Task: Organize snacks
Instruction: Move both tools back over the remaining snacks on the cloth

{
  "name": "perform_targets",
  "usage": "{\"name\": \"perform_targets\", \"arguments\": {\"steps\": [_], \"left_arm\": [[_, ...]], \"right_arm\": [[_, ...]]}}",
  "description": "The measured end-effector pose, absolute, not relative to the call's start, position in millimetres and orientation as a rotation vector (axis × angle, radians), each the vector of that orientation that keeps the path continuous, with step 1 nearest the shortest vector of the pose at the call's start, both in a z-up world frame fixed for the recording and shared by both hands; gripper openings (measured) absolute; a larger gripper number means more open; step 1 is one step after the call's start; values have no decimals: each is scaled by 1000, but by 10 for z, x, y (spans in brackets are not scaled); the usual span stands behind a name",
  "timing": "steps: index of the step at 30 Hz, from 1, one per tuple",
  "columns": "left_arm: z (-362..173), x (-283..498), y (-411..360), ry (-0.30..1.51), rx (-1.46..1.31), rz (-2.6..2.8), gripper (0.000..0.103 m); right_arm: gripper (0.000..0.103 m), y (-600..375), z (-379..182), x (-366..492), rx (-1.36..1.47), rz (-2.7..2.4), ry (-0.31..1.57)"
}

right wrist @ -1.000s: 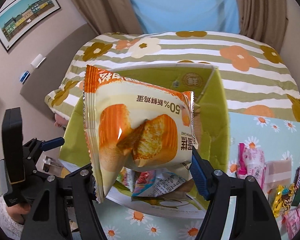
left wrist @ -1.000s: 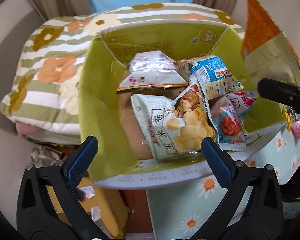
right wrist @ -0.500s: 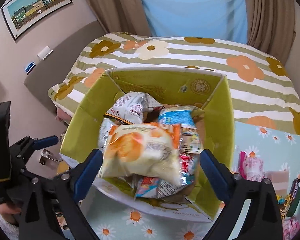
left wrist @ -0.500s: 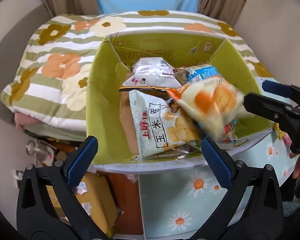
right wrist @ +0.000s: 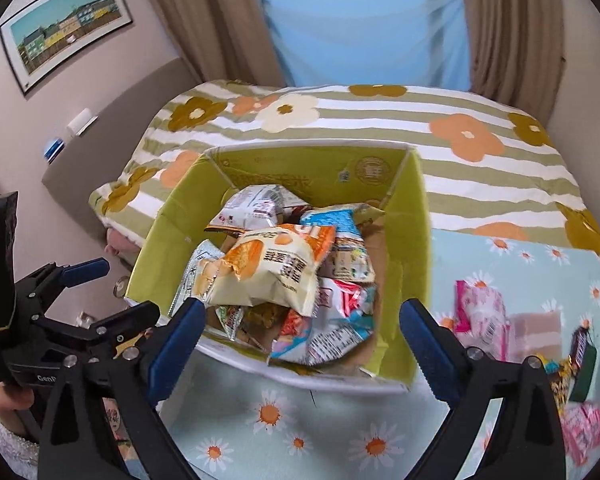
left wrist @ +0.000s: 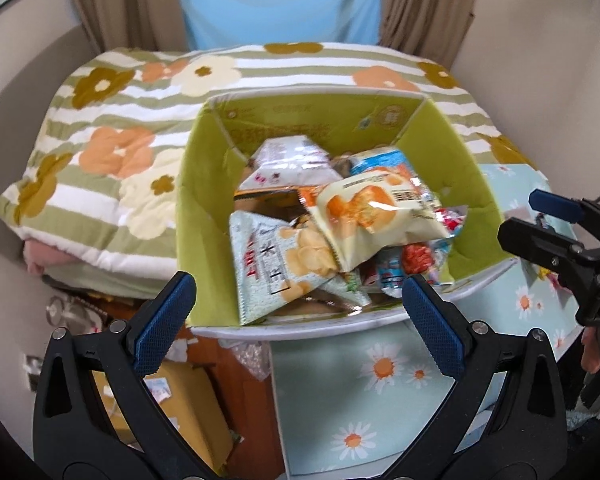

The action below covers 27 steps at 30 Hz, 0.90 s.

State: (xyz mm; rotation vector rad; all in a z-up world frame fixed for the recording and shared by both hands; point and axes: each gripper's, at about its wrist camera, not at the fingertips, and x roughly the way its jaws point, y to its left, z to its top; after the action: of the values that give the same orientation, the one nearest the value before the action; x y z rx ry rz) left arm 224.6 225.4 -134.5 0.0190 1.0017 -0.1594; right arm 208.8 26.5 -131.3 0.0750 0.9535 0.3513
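From my seat I count:
- one green cardboard box with open flaps (right wrist: 412, 240);
- one cream-and-orange cake packet (right wrist: 272, 272) on top of the heap inside it;
- one pale green chip bag (left wrist: 276, 264);
- one white-and-pink pouch (right wrist: 252, 208);
- one blue-topped packet (right wrist: 332, 220).

The packets beneath are too jumbled to count. On the table (right wrist: 340, 432), two pink wrapped sweets (right wrist: 480, 312), at least.

Both your wrist views look steeply down past each hand-held gripper, near the green box (left wrist: 204, 216) (right wrist: 416, 240) they share.
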Motion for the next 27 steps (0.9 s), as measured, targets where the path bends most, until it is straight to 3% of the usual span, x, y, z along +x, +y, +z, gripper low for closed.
{"name": "perform_targets", "arguments": {"steps": [14,27], "left_arm": [[-1148,2215,1454,944,97,-344,102],[-1293,2161,-261,985,147,-472,102]], "right_arm": [[97,-699,-1163,1565,208,110,873],[97,-2341,-1276,993,270,-163,909]]}}
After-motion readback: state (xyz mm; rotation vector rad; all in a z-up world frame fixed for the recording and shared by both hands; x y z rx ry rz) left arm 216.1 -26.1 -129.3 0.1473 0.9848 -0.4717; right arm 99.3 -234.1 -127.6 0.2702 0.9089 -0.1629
